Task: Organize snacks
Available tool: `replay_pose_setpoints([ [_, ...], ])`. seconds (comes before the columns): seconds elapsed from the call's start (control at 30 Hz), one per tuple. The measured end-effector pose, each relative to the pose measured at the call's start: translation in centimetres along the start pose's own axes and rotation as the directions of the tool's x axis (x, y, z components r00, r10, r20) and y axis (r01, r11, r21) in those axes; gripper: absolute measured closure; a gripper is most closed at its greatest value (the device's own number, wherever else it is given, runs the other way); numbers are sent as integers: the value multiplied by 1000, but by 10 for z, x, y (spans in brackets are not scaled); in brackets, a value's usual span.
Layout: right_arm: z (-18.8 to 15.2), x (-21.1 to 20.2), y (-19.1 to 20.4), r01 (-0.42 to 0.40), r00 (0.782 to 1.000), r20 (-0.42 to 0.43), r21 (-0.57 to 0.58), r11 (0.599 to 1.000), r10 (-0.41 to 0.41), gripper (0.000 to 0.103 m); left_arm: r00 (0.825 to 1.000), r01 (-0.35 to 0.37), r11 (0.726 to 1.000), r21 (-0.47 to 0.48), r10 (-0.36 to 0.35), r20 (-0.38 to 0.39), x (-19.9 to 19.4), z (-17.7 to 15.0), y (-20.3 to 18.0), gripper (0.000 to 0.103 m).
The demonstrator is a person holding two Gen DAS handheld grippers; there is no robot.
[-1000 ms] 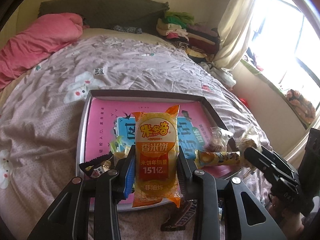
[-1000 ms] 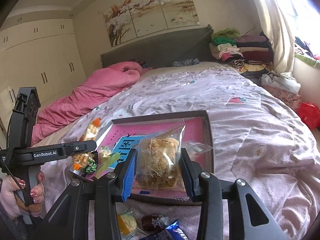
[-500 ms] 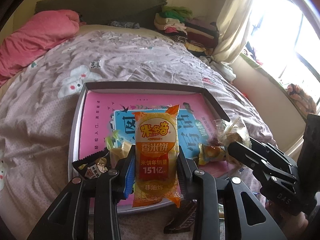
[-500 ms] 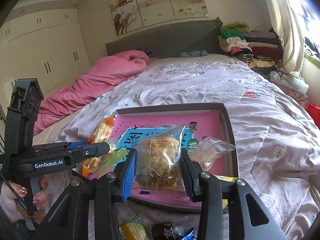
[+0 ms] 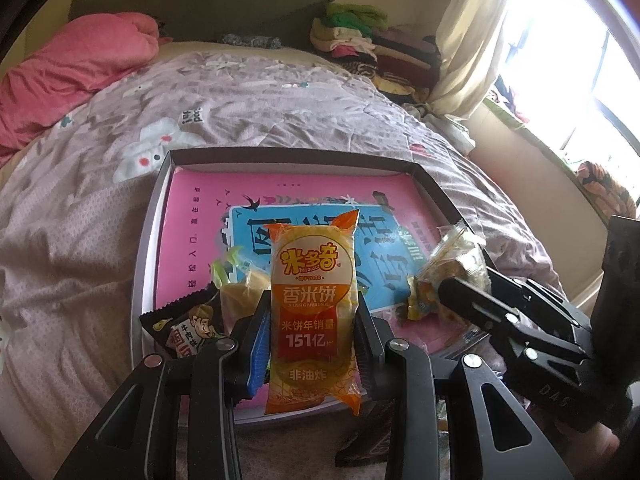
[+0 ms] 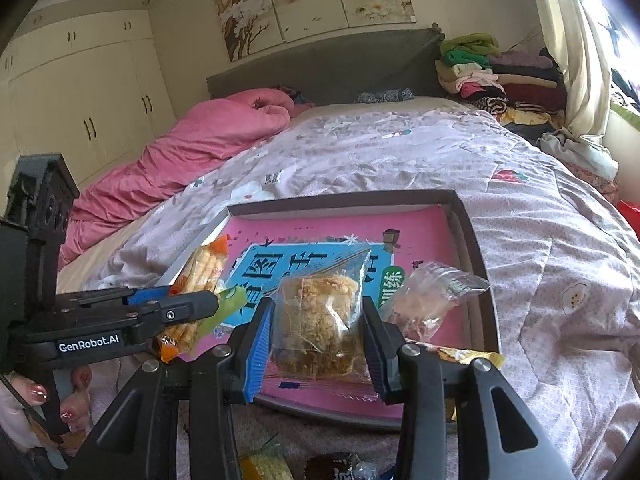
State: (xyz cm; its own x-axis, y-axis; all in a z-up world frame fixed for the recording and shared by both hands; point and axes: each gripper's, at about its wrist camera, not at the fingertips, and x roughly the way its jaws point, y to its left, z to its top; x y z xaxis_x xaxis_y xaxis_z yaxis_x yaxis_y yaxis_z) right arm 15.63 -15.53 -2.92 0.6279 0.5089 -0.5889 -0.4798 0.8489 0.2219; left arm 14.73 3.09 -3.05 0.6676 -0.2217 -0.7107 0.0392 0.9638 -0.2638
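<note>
Rice cracker pack (image 5: 313,312) hides left gripper's (image 5: 311,336) inner pads (clamped).

The tray (image 5: 152,216) lies on the bed (image 5: 280,112), with a dark snack packet (image 5: 188,324) at its near-left corner.

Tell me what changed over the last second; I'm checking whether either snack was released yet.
Neither. Both grippers advanced over the shallow grey box. The left gripper stays shut on the orange rice cracker packet, the right gripper on the clear bag of floss cake. Snacks already in the box stayed put.
</note>
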Motion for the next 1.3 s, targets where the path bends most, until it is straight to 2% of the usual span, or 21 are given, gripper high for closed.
replay_pose_setpoints([
  [0.5, -10, 12, 9, 5, 999, -53, -63, 998, -9, 61, 1000, -7, 1000, 15, 7, -23, 5, -1, -1, 66],
  [1.3, -16, 7, 1, -3, 997, -72, -20, 1000, 2, 60, 1000, -4, 1000, 25, 5, -31, 7, -3, -5, 66],
])
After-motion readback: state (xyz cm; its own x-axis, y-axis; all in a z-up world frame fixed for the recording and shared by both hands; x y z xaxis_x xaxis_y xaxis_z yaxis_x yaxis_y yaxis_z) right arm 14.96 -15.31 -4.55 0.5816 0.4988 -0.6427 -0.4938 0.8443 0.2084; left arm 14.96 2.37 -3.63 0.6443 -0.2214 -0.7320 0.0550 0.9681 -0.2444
